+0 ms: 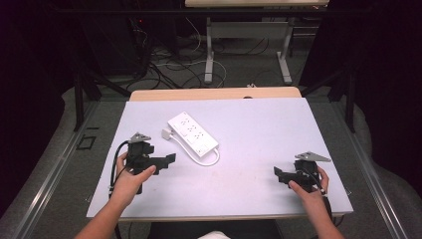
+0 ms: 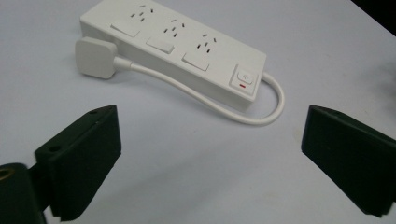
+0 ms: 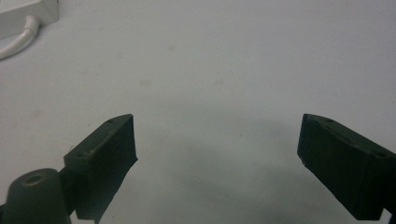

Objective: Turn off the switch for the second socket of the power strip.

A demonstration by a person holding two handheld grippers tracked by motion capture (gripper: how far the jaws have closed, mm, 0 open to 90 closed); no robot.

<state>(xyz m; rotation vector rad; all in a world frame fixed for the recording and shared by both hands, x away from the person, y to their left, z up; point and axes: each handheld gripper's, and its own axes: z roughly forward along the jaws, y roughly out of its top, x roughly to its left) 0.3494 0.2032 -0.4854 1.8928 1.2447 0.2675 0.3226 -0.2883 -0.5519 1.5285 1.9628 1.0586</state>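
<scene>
White power strip (image 1: 193,132) lies mid-table w/ plug (image 2: 95,58) beside it; left gripper (image 1: 166,160) nearby, jaws spread wide, nothing btwn them. Right gripper (image 1: 279,174) well apart, jaws also spread, empty.

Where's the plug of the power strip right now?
In the high view the plug lies on the white table, left of the power strip and just beyond the open left claw.
</scene>
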